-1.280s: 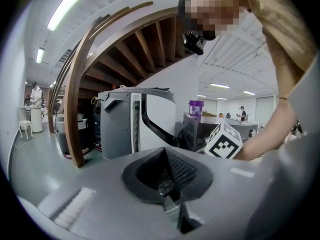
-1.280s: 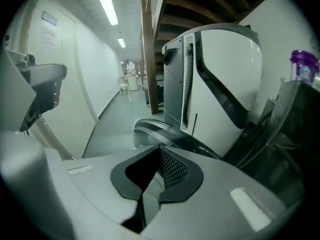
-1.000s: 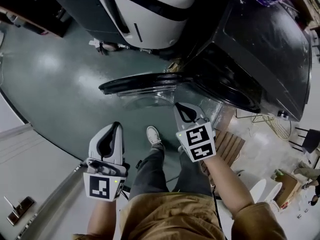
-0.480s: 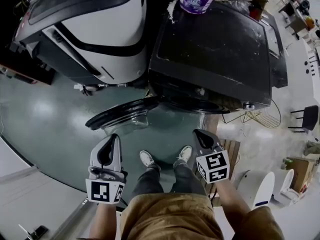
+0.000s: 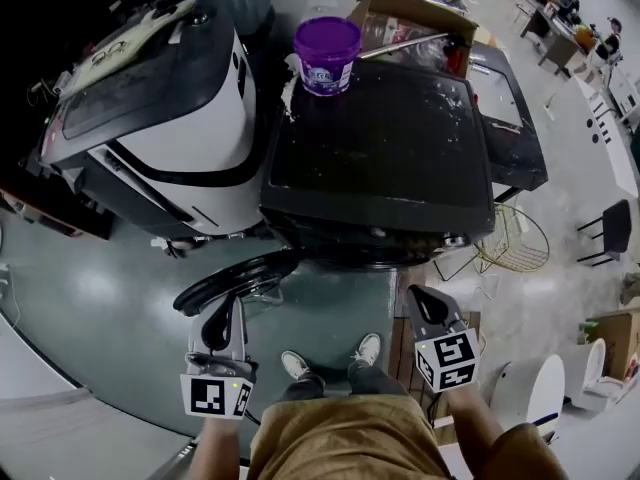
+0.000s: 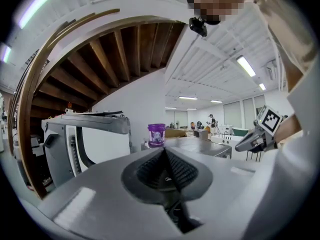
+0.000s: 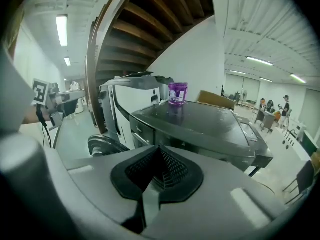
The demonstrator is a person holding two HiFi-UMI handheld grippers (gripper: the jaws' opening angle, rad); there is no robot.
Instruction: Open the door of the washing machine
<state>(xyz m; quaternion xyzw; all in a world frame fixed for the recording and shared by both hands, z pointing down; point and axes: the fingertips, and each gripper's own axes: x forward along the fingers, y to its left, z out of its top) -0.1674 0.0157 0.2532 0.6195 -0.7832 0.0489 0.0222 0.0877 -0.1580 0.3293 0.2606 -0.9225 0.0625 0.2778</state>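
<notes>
The black washing machine (image 5: 380,158) stands in the middle, and its round door (image 5: 235,280) hangs open, swung out to the left over the floor. My left gripper (image 5: 222,313) is shut and empty, close to the door's near edge but apart from it. My right gripper (image 5: 428,303) is also shut and empty, in front of the machine's right corner. In the right gripper view the machine (image 7: 200,126) and the open door (image 7: 102,145) lie beyond the closed jaws (image 7: 159,150). The left gripper view looks level over its closed jaws (image 6: 164,153) at the machine's top (image 6: 200,145).
A purple tub (image 5: 326,56) sits on the back of the washing machine. A white and black machine (image 5: 160,98) stands close on the left. A cardboard box (image 5: 410,18) is behind, a wire rack (image 5: 512,240) and white stools (image 5: 540,388) to the right. My feet (image 5: 330,358) are on the glossy floor.
Both grippers have drawn back from the door and risen. The head view has lifted, so the machine's whole top and the tub now show. The door stays open.
</notes>
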